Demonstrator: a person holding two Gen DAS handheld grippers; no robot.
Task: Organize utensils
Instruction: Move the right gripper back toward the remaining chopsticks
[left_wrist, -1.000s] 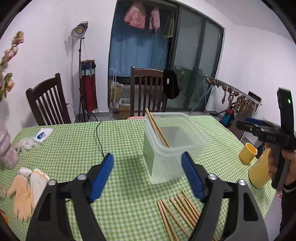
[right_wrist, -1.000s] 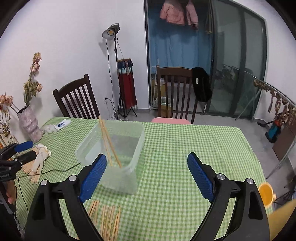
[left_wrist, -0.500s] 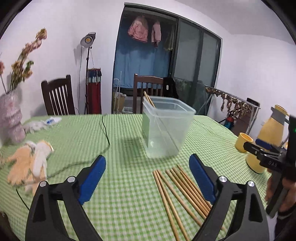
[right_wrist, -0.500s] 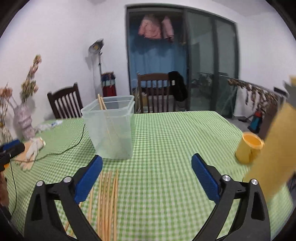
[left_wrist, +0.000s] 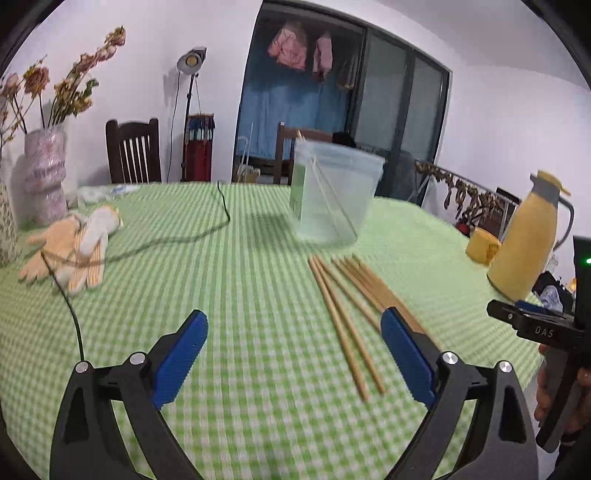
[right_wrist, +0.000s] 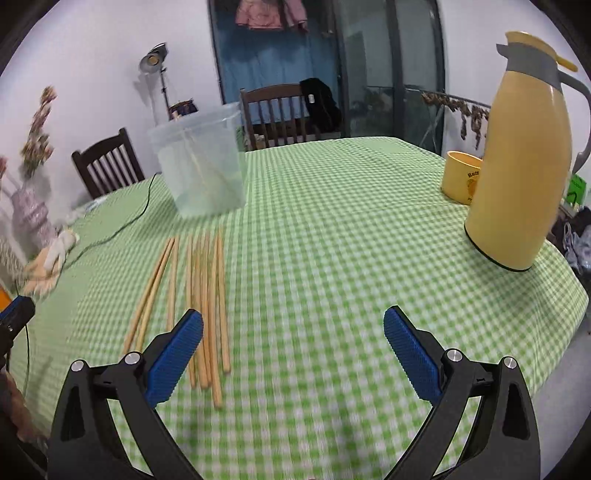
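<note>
Several wooden chopsticks (left_wrist: 347, 302) lie side by side on the green checked tablecloth, in front of a clear plastic tub (left_wrist: 332, 195) that holds two chopsticks leaning inside. My left gripper (left_wrist: 291, 328) is open and empty, low over the cloth just left of the chopsticks. In the right wrist view the chopsticks (right_wrist: 199, 288) lie by the left finger and the tub (right_wrist: 201, 166) stands behind them. My right gripper (right_wrist: 291, 328) is open and empty, right of the chopsticks.
A yellow thermos jug (right_wrist: 517, 155) and a yellow mug (right_wrist: 460, 177) stand at the table's right edge. Work gloves (left_wrist: 74, 247), a black cable (left_wrist: 177, 240) and flower vases (left_wrist: 44, 173) are at the left. Chairs stand behind the table.
Both grippers have come down from high above the table to just over the cloth near the chopsticks. Both stay open.
</note>
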